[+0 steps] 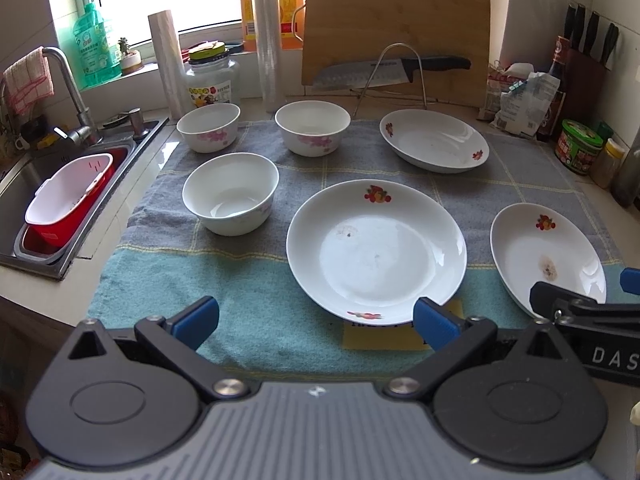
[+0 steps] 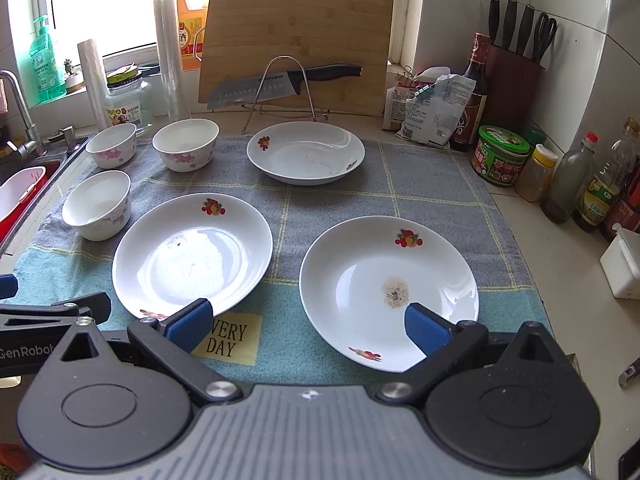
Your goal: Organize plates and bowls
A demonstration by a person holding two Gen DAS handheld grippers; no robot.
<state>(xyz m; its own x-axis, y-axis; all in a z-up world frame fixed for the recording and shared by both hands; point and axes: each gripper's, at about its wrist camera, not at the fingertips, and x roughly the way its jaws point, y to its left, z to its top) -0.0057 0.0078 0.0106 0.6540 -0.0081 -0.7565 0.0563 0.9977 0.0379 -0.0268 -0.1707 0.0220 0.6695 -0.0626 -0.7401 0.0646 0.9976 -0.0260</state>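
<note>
Three white plates with fruit prints lie on a blue-grey towel: a middle plate, a right plate with a brown stain, and a far plate. Three white bowls with pink flowers stand at the left: a near bowl and two far bowls. My left gripper hangs open over the towel's front edge, holding nothing. My right gripper is open, its right pad over the stained plate's near rim.
A sink with a red and white basket lies at the left. A cutting board, a knife on a wire stand, jars and rolls line the back. Bottles, a knife block and a white box crowd the right.
</note>
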